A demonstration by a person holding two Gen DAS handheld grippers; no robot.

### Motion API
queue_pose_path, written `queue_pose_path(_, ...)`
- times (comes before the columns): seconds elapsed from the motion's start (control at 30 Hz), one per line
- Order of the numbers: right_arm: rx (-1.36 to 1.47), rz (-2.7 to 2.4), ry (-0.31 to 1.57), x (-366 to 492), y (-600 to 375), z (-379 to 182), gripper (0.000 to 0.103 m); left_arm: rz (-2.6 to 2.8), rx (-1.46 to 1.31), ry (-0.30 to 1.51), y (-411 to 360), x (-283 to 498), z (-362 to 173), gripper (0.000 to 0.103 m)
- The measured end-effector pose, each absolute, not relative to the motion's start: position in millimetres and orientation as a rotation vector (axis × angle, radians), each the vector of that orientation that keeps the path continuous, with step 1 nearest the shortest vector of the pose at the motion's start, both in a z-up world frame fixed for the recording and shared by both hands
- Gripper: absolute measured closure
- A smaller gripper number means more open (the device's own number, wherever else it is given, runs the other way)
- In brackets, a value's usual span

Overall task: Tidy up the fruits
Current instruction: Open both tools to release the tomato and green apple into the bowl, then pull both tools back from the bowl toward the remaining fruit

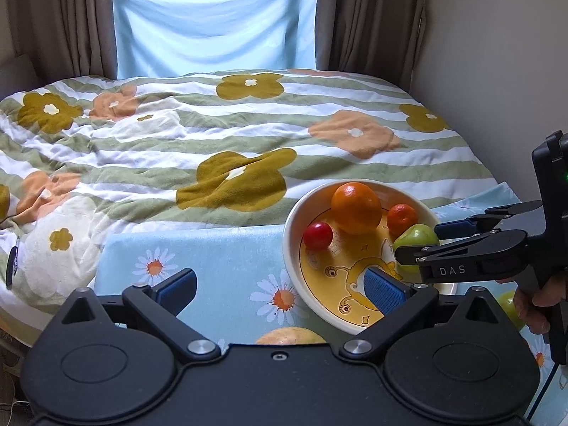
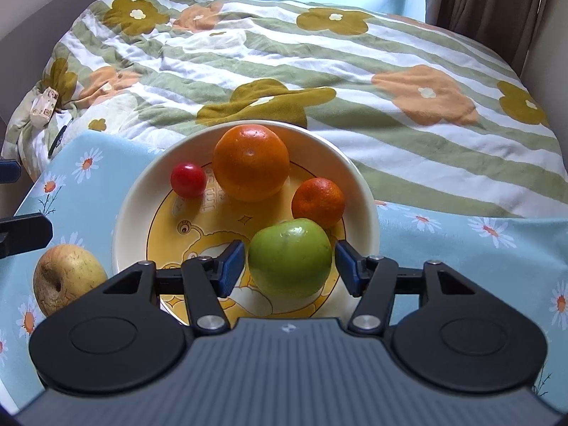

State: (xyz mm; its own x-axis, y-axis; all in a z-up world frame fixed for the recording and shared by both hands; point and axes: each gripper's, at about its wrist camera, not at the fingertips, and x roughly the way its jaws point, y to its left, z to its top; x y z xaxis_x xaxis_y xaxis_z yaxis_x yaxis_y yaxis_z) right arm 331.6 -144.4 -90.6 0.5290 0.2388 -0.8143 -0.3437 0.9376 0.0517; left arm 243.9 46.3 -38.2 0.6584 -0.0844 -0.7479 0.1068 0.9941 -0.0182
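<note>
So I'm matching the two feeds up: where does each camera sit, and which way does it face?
Left wrist: on the left gripper, angled down over the tablecloth toward the bed; its open fingers show, plus the right gripper and a hand.
Right wrist: on the right gripper, angled down at the bowl; its fingers flank the green apple, not touching.
Shared: bowl, orange, apple, pear, bed.

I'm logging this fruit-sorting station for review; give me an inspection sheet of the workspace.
Surface: daisy-print cloth at the foot of a bed.
Job's things: plate holds a large orange, small orange, red fruit and green apple; yellow apple lies beside the plate.
Clutter: nothing seen.
Grippers: right claw open around the green apple, pads clear; left claw open, empty.
Cables: nothing seen.
Surroundings: floral duvet, curtains.
</note>
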Motion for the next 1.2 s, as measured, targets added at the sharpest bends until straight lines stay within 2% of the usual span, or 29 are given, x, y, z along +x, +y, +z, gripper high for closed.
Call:
queue_pose_path(0.03, -0.134, 0.329, 0.941, 330.5, -143.5, -87.9, 0.0, -0.105, 0.028, 0.843, 46.7, 243.0, -37.0, 0.001)
queue_pose_path(0.97, -0.07, 0.205, 0.798, 256.7, -176.5, 2.6, 0.0, -0.045, 0.047, 0.746, 57.8, 205.6, 13.1, 0.001)
queue_pose_path(1.2, -0.042, 0.18, 0.759, 225.1, -179.2, 26.5, 0.0, -0.024, 0.043, 0.662, 64.6, 177.6, 30.4, 0.001)
